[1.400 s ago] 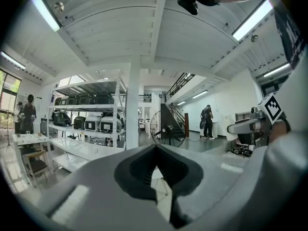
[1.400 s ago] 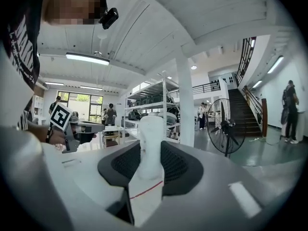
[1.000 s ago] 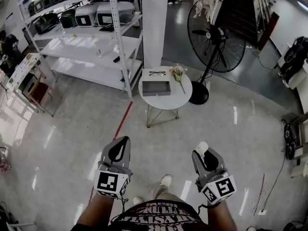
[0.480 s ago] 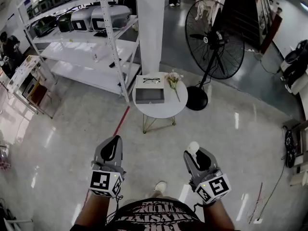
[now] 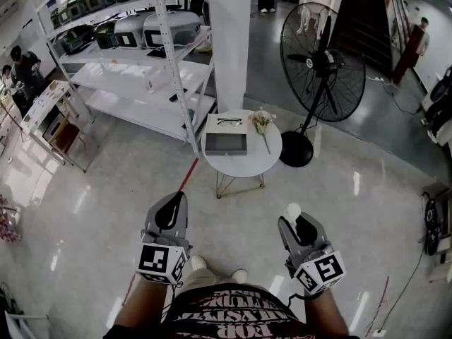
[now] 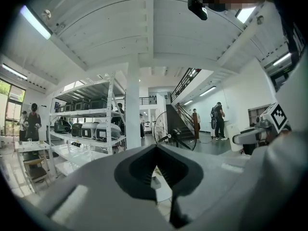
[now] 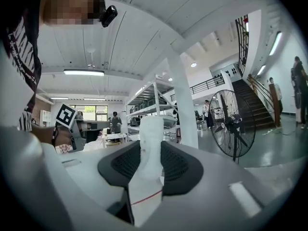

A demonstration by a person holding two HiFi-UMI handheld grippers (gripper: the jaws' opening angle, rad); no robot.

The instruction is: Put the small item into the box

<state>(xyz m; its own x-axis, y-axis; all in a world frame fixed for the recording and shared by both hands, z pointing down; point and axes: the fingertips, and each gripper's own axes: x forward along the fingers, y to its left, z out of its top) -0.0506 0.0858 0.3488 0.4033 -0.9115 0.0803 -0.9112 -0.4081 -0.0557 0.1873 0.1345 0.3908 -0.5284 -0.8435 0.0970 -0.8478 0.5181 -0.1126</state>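
Item (image 7: pixel 147 177), small and white, pinched between right tongs (image 5: pixel 296 223); left tongs (image 5: pixel 172 212) pressed together, empty; box (image 5: pixel 226 144) well ahead.

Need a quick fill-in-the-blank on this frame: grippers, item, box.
1. The small item clamped in the right gripper is ____ in colour.
2. The grey box sits on a ____ white table.
3. The left gripper has its jaws together and holds ____.

Missing words: white; round; nothing
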